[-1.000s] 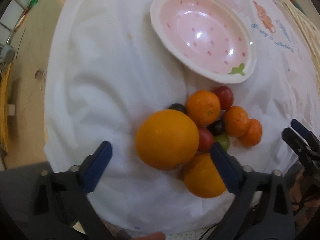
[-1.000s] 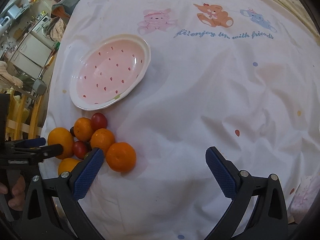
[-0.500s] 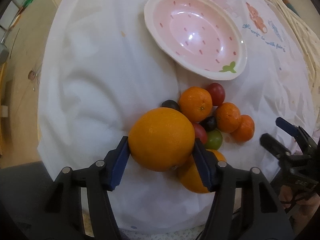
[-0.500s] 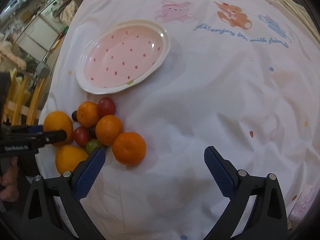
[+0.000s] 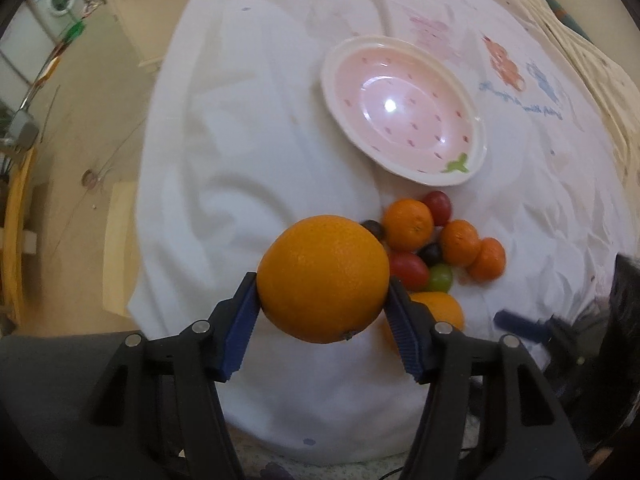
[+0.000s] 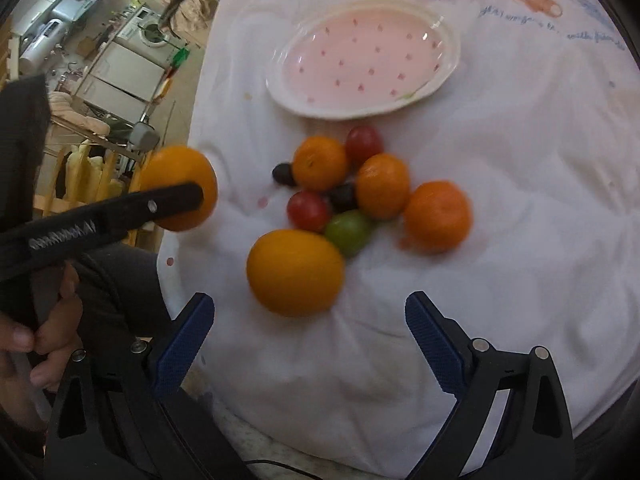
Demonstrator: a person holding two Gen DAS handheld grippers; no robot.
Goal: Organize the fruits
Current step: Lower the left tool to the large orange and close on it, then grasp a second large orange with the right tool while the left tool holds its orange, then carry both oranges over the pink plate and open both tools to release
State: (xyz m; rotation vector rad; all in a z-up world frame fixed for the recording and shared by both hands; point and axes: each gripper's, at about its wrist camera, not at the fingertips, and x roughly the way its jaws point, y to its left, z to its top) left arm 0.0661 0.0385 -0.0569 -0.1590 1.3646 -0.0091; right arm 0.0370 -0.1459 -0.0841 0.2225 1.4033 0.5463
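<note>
Since the earlier frame your left gripper (image 5: pixel 323 312) has clamped the large orange (image 5: pixel 323 283) and raised it off the white cloth (image 5: pixel 248 152). Your right gripper (image 6: pixel 308 340), jaws spread and holding nothing, has shifted over the second orange (image 6: pixel 295 273). The pink bowl (image 6: pixel 448 68) stands beyond the heap. Three mandarins (image 6: pixel 382 186), then tomatoes (image 6: pixel 309 211) and grapes (image 6: pixel 282 174), lie between bowl and second orange.
</note>
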